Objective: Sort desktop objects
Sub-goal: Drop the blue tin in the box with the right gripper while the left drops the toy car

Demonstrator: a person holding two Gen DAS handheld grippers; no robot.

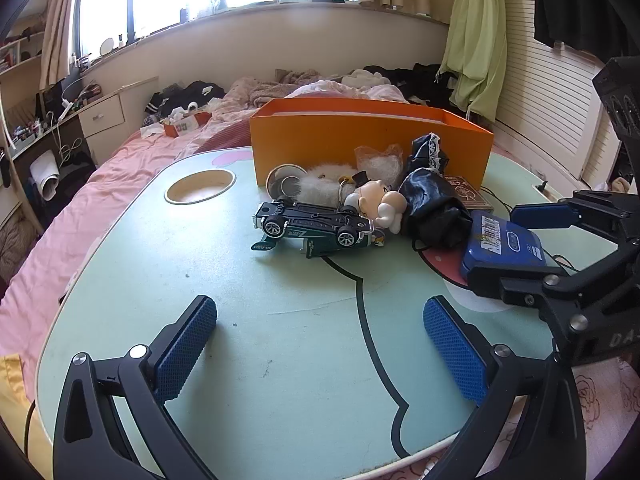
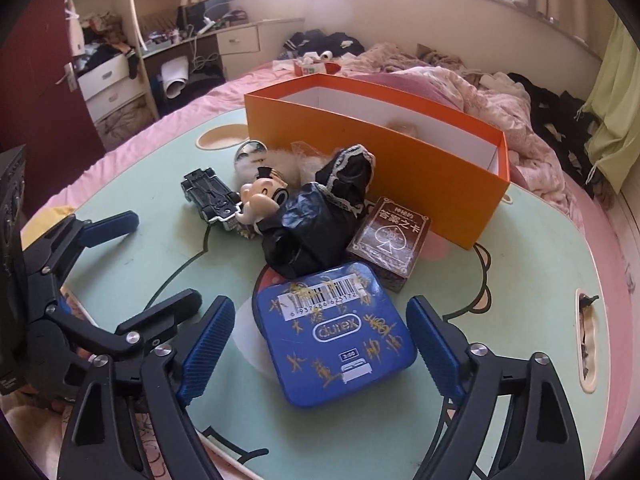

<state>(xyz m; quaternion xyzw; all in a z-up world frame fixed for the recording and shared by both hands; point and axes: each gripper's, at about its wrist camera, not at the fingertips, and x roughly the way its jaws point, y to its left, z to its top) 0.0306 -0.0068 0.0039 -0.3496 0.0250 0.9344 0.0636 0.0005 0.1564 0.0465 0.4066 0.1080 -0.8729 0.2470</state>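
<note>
A blue tin lies on the green lap table, between the open fingers of my right gripper, which do not touch it. The tin also shows in the left wrist view with the right gripper around it. Behind it lie a brown card box, a black lace-trimmed pouch, a small figurine, an overturned toy car, a white fluffy toy and a round mirror. An open orange box stands behind them. My left gripper is open and empty over bare table.
The lap table sits on a bed with pink sheets. It has a round cup hole at the far left and a slot at the right edge. A desk and shelves stand beyond the bed.
</note>
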